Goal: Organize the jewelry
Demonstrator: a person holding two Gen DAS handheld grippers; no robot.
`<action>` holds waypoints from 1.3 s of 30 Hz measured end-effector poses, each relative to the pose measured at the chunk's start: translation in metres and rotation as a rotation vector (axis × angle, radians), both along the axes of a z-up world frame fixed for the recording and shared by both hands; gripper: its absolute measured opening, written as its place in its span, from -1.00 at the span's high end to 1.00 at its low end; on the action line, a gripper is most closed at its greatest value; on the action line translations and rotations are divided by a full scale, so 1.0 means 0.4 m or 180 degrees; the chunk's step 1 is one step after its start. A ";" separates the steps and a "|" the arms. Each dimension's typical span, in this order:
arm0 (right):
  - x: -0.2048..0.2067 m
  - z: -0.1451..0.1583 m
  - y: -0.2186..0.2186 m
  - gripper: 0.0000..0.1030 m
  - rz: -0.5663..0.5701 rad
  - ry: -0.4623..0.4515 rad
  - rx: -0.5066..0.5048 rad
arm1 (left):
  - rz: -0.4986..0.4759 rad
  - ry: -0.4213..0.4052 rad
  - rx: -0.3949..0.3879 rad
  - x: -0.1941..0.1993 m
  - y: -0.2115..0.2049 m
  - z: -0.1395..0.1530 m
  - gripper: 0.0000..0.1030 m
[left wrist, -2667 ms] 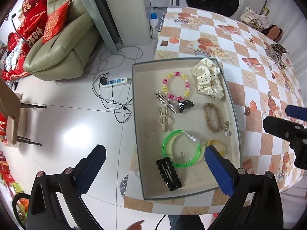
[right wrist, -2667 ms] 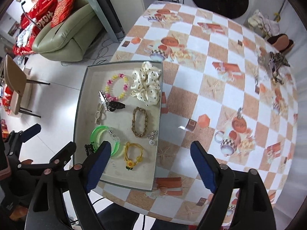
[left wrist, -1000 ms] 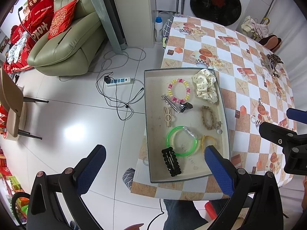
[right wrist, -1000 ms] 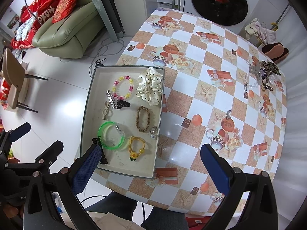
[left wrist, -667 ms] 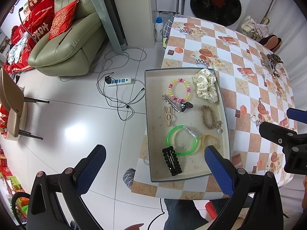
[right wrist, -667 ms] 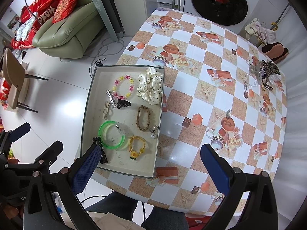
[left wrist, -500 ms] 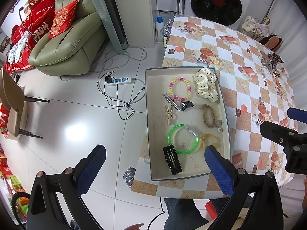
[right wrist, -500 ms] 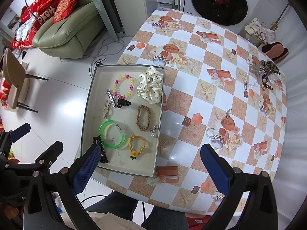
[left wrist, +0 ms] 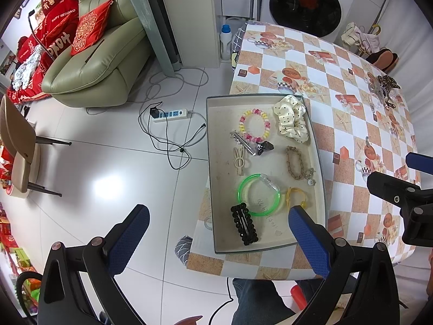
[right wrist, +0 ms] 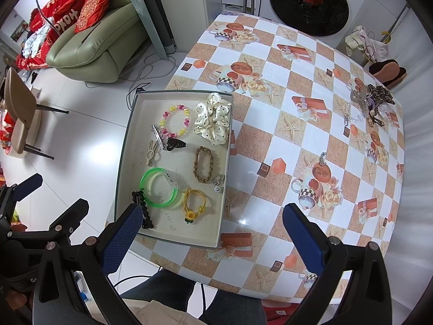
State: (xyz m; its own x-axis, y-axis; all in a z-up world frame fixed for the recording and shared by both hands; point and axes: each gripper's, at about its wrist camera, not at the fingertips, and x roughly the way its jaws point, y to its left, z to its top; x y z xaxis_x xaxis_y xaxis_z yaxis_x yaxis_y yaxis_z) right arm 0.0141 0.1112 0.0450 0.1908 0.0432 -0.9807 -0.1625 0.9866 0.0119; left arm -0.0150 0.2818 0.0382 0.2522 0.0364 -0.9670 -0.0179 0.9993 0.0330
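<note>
A grey tray (left wrist: 210,146) (right wrist: 226,162) on the table's left end holds several pieces: a cream dotted scrunchie (left wrist: 291,123), a pink-yellow bead bracelet (left wrist: 254,124), a braided brown bracelet (right wrist: 203,168), a green bangle (left wrist: 258,199), a yellow hair tie (right wrist: 193,203) and a black clip (left wrist: 244,227). A pile of jewelry (right wrist: 370,103) lies at the table's far right. My left gripper (left wrist: 216,233) and right gripper (right wrist: 213,230) are both open, empty and held high above the table.
The checkered table (right wrist: 297,140) has a washing machine (right wrist: 308,2) behind it. A sofa (left wrist: 97,65), a power strip with cords (left wrist: 169,115) and a chair (left wrist: 19,151) are on the floor to the left.
Both grippers have risen and pulled back from the tray, so the table looks smaller. The jewelry in the tray has not moved.
</note>
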 end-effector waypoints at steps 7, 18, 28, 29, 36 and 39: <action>-0.002 0.002 0.001 -0.99 0.0001 -0.0002 0.0002 | 0.0007 -0.0003 0.0011 -0.003 -0.001 -0.001 -1.00; -0.002 0.001 0.003 -0.99 -0.0001 0.0002 0.0001 | 0.0016 -0.0043 0.0046 -0.005 0.012 0.008 -1.00; -0.002 0.000 0.002 -0.99 -0.0003 0.0000 0.0003 | 0.0039 -0.0009 0.0052 -0.001 0.013 0.004 -1.00; -0.002 0.000 0.002 -0.99 -0.0003 -0.0001 0.0004 | 0.0039 -0.0007 0.0051 -0.003 0.011 0.002 -1.00; -0.002 0.001 0.003 -0.99 0.0006 -0.0001 0.0004 | 0.0029 -0.0005 0.0060 -0.005 0.009 0.000 -1.00; -0.003 0.001 0.003 -0.99 0.0000 -0.0001 0.0004 | 0.0013 -0.0003 0.0069 -0.007 0.006 0.000 -1.00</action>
State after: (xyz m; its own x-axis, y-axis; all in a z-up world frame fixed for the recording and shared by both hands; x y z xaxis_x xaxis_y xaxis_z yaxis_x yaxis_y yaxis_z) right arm 0.0130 0.1125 0.0455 0.1910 0.0444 -0.9806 -0.1625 0.9866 0.0130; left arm -0.0179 0.2840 0.0380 0.2528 0.0584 -0.9657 -0.0220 0.9983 0.0546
